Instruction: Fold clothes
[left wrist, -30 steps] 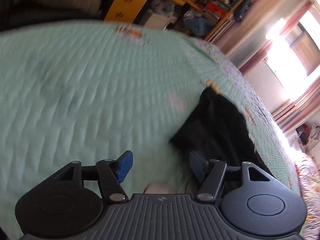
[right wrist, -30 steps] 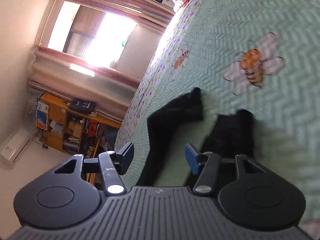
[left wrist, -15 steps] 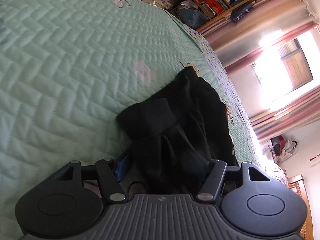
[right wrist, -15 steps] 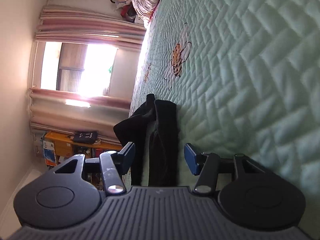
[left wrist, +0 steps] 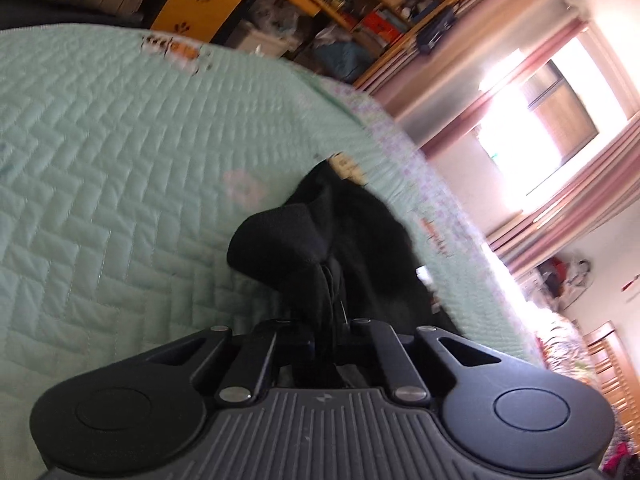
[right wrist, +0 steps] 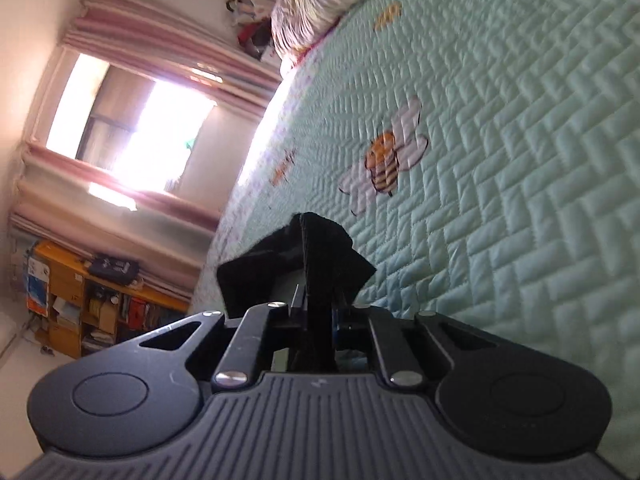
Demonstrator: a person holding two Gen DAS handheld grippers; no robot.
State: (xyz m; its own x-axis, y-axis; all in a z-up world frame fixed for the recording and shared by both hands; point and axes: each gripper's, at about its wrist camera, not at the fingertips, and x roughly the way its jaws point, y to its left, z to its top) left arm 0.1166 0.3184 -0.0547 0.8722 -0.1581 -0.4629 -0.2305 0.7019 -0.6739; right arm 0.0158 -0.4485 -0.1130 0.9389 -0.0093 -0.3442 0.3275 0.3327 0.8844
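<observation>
A black garment (left wrist: 340, 240) lies bunched on the mint green quilted bedspread (left wrist: 100, 168). My left gripper (left wrist: 326, 330) is shut on a fold of it, and the cloth rises from the jaws and trails off to the right. In the right wrist view my right gripper (right wrist: 318, 320) is shut on another part of the black garment (right wrist: 304, 256), which stands up in a peak just above the jaws. The fingertips of both grippers are hidden by the cloth.
The bedspread (right wrist: 520, 160) has a bee print (right wrist: 386, 164). Striped bedding (right wrist: 316, 4) is piled at the far end of the bed. Orange shelves (left wrist: 352, 4) and a bright curtained window (left wrist: 544, 112) stand beyond the bed's edge.
Both grippers were open around the garment half a second ago and have now closed on it. The cloth is now gathered up between each pair of jaws.
</observation>
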